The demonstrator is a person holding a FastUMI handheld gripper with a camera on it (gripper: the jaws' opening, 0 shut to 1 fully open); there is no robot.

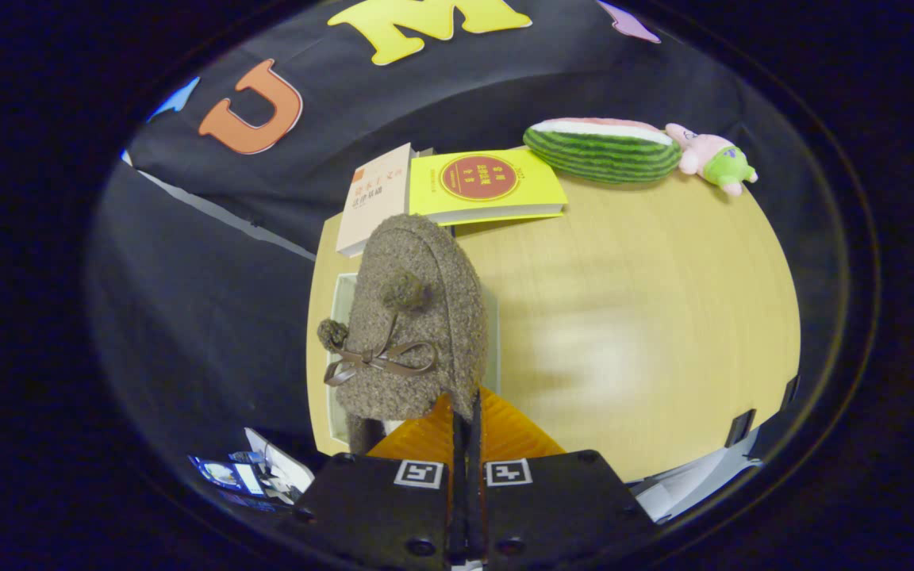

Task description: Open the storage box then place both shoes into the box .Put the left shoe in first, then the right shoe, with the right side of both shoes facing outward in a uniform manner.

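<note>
Pinching the brown fuzzy shoe (417,317) by its edge, our tongs (465,420) nearly closed, we are holding it over the storage box (339,305) on the counter (647,317).

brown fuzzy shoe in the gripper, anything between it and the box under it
Nothing visible does. The gripper is shut on the brown fuzzy shoe with pom-poms, which hangs right over the pale open storage box on the wooden table.

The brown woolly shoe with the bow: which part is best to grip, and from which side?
The brown woolly shoe is best held by its thin heel-side rim, approached from behind the heel, where the gripper appears pinched shut on it now. The toe with bow and pompoms is bulky and rounded, likely too wide for the fingers.
</note>
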